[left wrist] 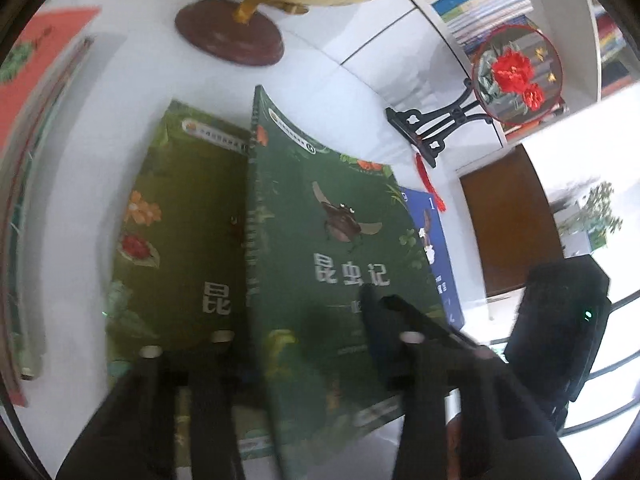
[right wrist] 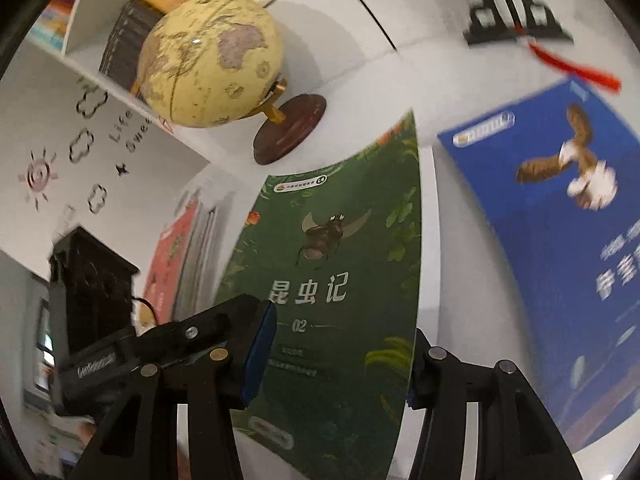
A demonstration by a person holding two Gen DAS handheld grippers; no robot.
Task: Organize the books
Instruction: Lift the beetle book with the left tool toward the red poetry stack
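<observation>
A dark green book with a beetle on its cover is raised and tilted above the white surface. My left gripper is shut on its lower part: one finger lies on the cover and the other is hidden behind the book. My right gripper also grips it, with its blue pad on the cover and the other finger behind the right edge. A second, olive green book lies flat to the left. A blue book lies to the right.
A yellow globe on a brown base stands behind the books. Red books are stacked at the left. An embroidered fan on a black stand sits at the back right, before a white shelf of books.
</observation>
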